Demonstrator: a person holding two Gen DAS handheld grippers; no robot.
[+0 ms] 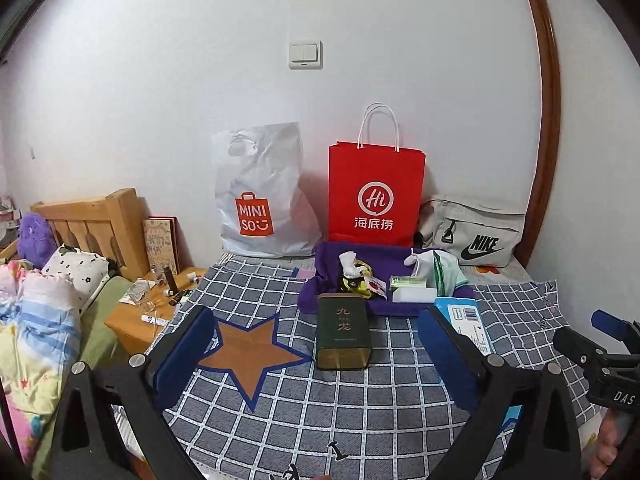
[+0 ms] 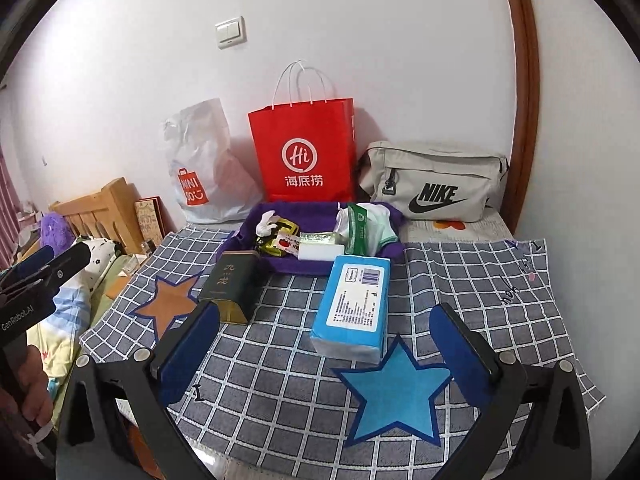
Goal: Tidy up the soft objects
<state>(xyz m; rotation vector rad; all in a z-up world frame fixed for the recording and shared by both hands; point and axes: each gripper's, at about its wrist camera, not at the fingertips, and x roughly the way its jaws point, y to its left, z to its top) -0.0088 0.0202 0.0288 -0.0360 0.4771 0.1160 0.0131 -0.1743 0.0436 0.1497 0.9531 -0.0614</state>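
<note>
right gripper [image 2: 324, 352] open, blue tissue pack [image 2: 352, 304] between jaws

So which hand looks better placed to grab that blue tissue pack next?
Probably the right gripper: the blue tissue pack lies straight ahead between its open fingers. The left gripper faces the green tin instead.

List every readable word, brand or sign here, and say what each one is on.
"MINI SO": white plastic bag.
"Hi" and "海底捞": red paper bag.
"NIKE": grey pouch.
"九龙": dark green tin.
"GenRobot.AI": left tongs handle.
"DAS": right tongs body; rest cut off.
Blue tissue pack label: too small to read.
</note>
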